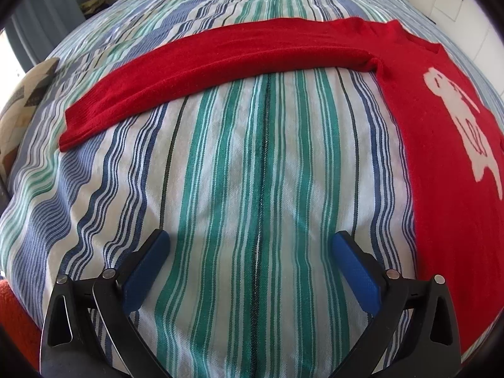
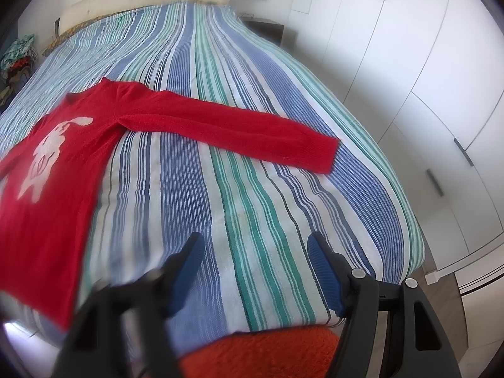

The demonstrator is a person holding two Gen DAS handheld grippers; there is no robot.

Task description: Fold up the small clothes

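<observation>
Hovering over bed (image 1: pixel 220 173), both grippers empty, fingers apart; red sweater (image 1: pixel 441 189) flat, unfolded; next: grasp sleeve (image 1: pixel 220 60), fold inward.

The sweater (image 1: pixel 441 157) is cut off at the right edge of the left wrist view, so its far half and other sleeve are unseen there; in the right wrist view it runs off the left edge, and its hem, nearest the camera, is blurred. Beside the sweater in the right wrist view, the right gripper (image 2: pixel 255 245) has its left finger smeared by blur, outline indistinct. Beyond the sweater, the heap (image 2: pixel 17 60) of cloth is too small to identify.
</observation>
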